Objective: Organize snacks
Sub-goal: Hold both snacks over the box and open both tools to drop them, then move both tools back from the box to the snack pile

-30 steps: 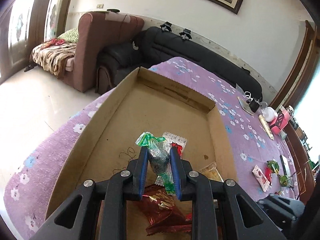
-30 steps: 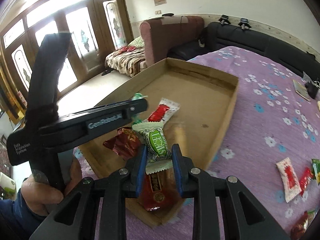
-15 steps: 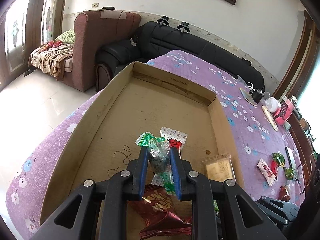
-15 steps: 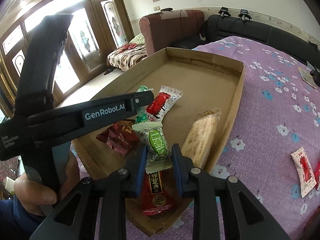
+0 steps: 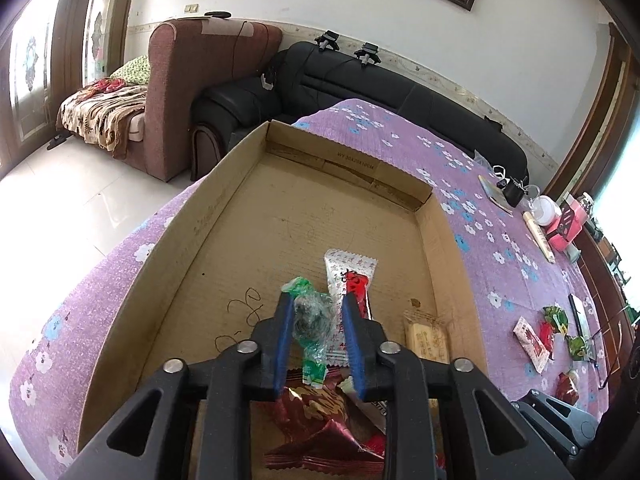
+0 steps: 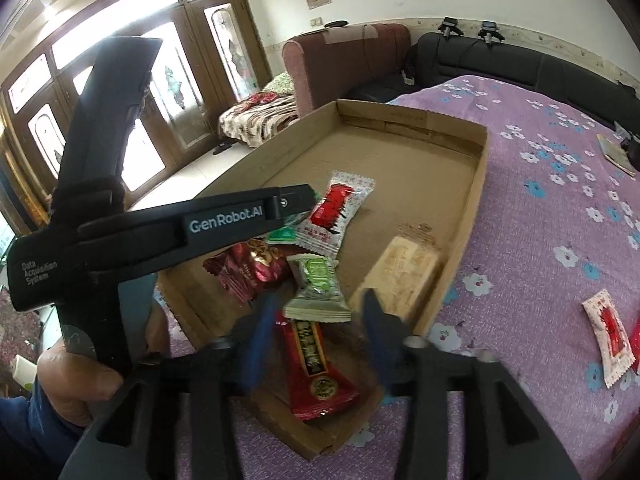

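My right gripper [image 6: 320, 336] had just opened, dropping the green snack bar [image 6: 318, 286] between its jaws. My left gripper [image 5: 316, 344], opening too, loosely flanked the green-wrapped candy [image 5: 310, 318], long axis along its fingers.

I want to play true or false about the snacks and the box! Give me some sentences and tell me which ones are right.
1. The cardboard box sits on a purple flowered cloth. True.
2. The box is completely empty. False: several snacks lie in it, such as the white and red packet.
3. The right tool is squeezing the green snack. False: its jaws have just been opening and stand apart from it.
4. Some snacks still lie on the cloth outside the box. True, like the packet by the edge.
5. The green-wrapped candy sits between the left tool's jaws. True.
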Demonstrator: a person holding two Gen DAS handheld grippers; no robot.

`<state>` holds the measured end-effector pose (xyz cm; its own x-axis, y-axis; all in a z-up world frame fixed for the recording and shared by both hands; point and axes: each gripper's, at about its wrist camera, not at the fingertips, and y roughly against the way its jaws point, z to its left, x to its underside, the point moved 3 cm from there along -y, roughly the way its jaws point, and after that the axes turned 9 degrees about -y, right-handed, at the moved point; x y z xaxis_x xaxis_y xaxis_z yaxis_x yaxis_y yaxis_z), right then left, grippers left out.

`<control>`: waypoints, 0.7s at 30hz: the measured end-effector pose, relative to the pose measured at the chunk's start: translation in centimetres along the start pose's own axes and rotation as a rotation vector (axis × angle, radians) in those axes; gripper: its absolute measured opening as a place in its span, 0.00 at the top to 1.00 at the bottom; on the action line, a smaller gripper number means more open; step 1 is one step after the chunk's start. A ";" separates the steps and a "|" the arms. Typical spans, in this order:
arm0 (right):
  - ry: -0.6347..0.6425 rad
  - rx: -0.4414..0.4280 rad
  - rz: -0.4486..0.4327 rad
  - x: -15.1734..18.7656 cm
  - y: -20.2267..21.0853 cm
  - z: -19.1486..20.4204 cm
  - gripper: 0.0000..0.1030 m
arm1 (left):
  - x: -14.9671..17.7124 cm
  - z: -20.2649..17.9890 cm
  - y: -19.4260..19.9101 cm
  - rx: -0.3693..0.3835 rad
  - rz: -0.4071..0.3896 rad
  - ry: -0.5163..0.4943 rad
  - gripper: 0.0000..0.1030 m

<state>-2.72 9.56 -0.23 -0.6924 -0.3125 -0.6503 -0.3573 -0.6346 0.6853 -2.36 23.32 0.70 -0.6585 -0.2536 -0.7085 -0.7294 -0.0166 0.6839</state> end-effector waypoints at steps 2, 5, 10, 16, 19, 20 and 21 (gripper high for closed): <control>-0.004 -0.004 -0.002 0.0 0.0 0.0 0.49 | 0.0 -0.1 0.2 -0.002 -0.006 0.000 0.63; -0.015 -0.012 -0.007 -0.1 0.2 0.0 0.49 | 0.0 0.0 0.5 -0.004 -0.020 0.002 0.58; -0.055 -0.030 -0.026 -0.2 0.4 -0.4 0.48 | -0.1 0.3 0.7 0.000 -0.034 0.015 0.58; -0.071 0.015 -0.041 -0.2 0.8 -0.1 0.46 | -0.1 0.2 0.7 0.005 -0.038 0.013 0.58; -0.100 0.055 -0.069 -0.3 1.7 -0.4 0.42 | -0.1 0.2 0.7 0.006 -0.041 0.013 0.58; -0.111 0.047 -0.096 -0.4 2.3 -0.5 0.41 | -0.1 0.2 0.7 0.007 -0.042 0.013 0.58; -0.120 0.043 -0.118 -0.5 2.8 -0.7 0.39 | -0.1 0.1 0.7 0.007 -0.042 0.012 0.58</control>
<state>-2.98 7.46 1.78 -0.7130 -0.1495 -0.6850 -0.4649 -0.6306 0.6215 -2.80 23.48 1.23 -0.6251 -0.2646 -0.7343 -0.7577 -0.0203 0.6523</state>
